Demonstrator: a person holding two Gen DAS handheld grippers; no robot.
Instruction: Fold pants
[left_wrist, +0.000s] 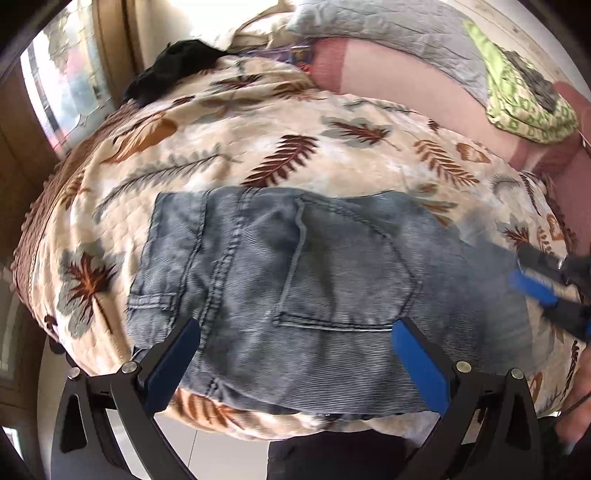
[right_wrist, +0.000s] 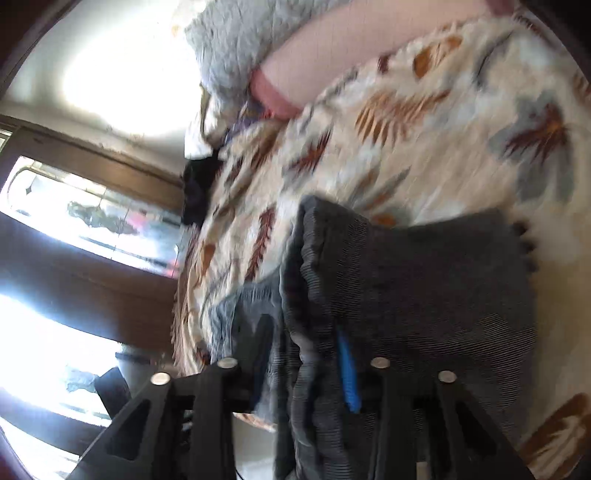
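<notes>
Blue denim pants (left_wrist: 295, 280) lie on a leaf-print bedspread (left_wrist: 258, 140), back pocket up, near the bed's front edge. My left gripper (left_wrist: 295, 350) is open and empty, its blue pads hovering over the near part of the denim. My right gripper (left_wrist: 543, 284) comes in from the right, blurred, at the denim's right end. In the right wrist view the right gripper (right_wrist: 306, 354) is shut on a fold of the pants (right_wrist: 406, 295), which drape over and between its fingers.
A grey blanket (left_wrist: 388, 26), a green patterned cloth (left_wrist: 524, 99) and a pink sheet (left_wrist: 406, 77) lie at the far side. A black garment (left_wrist: 177, 66) sits at the far left corner. A window (left_wrist: 62, 85) is on the left. Floor shows below the bed edge.
</notes>
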